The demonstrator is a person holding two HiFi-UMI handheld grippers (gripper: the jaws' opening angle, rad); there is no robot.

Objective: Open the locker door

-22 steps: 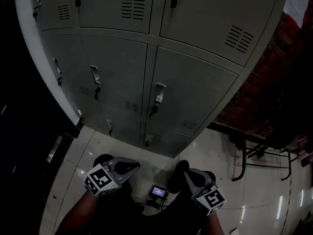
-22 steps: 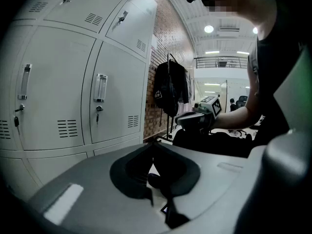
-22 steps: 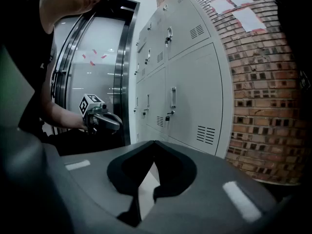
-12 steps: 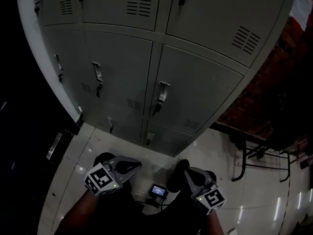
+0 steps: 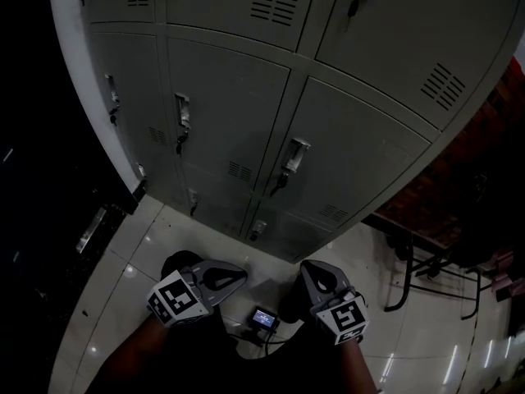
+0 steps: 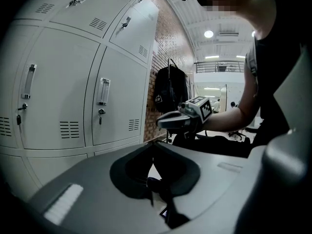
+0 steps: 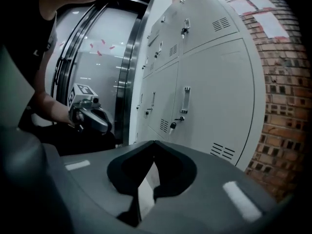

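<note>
Head view: my left gripper [image 5: 236, 276] and right gripper [image 5: 308, 269] hang low, jaws together, empty, well apart from the door [image 5: 353, 171], which is closed. I'd raise the right, open its jaws, square up on the handle [image 5: 294, 156], clamp, pull straight.

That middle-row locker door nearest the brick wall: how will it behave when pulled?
The locker door looks like sheet metal, so probably stiff, swinging rather than flexing. Its handle is a slim smooth bar, possibly slippery. What looks like a key hangs below it; the door may be latched.
</note>
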